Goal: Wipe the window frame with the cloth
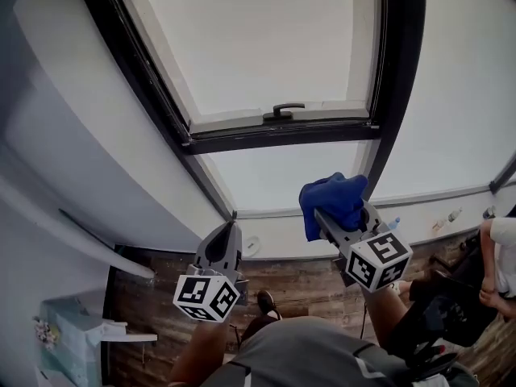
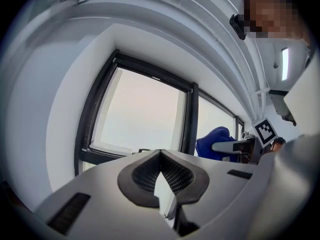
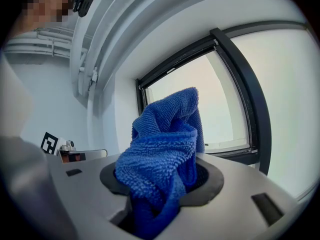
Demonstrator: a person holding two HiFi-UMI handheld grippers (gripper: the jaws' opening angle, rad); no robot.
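A blue cloth (image 1: 334,202) is bunched in my right gripper (image 1: 324,214), which is shut on it and raised toward the window. In the right gripper view the cloth (image 3: 162,161) fills the jaws and hides most of the pads. The black window frame (image 1: 278,136) runs across the head view with a black handle (image 1: 284,110) on its lower bar; the upright bar (image 1: 397,79) stands just above the cloth. My left gripper (image 1: 230,230) is lower left, shut with nothing in it. It appears in the left gripper view (image 2: 159,156) with jaws touching, pointing at the frame (image 2: 190,119).
White sloped walls (image 1: 97,135) surround the window. A person sits at the right edge (image 1: 496,264). A wooden floor (image 1: 298,276) lies below, with a pale box (image 1: 68,329) at lower left. A white sill (image 1: 322,232) runs under the glass.
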